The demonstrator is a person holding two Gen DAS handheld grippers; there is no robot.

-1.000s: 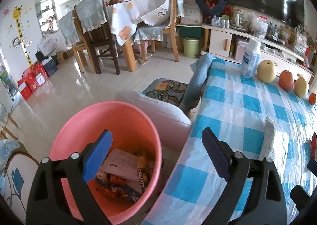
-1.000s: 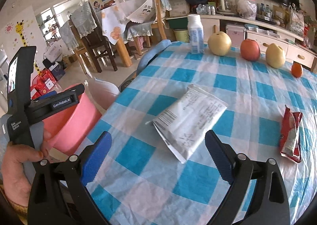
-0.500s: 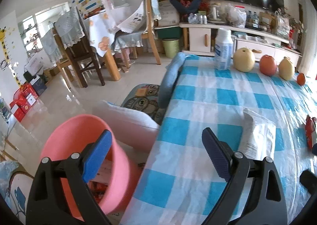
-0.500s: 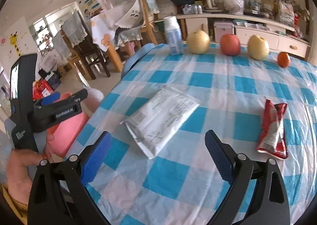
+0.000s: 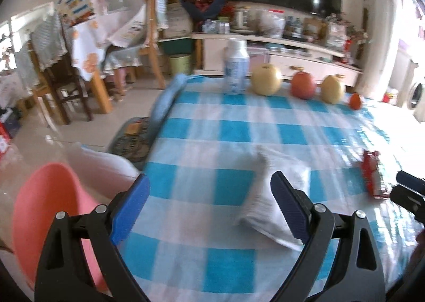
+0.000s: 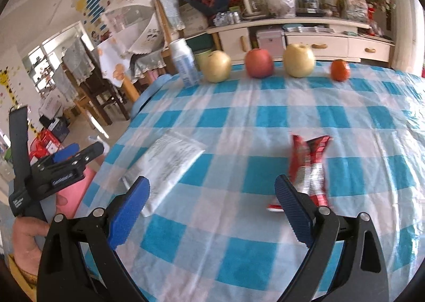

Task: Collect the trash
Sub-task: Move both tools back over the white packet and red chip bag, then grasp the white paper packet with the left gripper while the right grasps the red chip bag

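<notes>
A crumpled white wrapper (image 5: 276, 195) (image 6: 170, 166) lies on the blue-checked tablecloth (image 5: 233, 132). My left gripper (image 5: 209, 209) hangs open above the cloth, its right pad just in front of that wrapper. A red snack wrapper (image 6: 309, 166) (image 5: 373, 177) lies further right. My right gripper (image 6: 212, 211) is open and empty, its right pad near the red wrapper's lower end. The pink bin (image 5: 45, 217) stands on the floor off the table's left edge; its inside is hidden.
A white bottle (image 6: 184, 63), two yellow pears (image 6: 216, 65), a red apple (image 6: 259, 63) and a small orange (image 6: 340, 69) line the table's far edge. A hand (image 6: 29, 235) holds the left gripper. Chairs and a covered table stand back left.
Both grippers have swung right over the table. The pink bin has slid out to the left edge of the left view. The red wrapper now sits by my right gripper's pad.
</notes>
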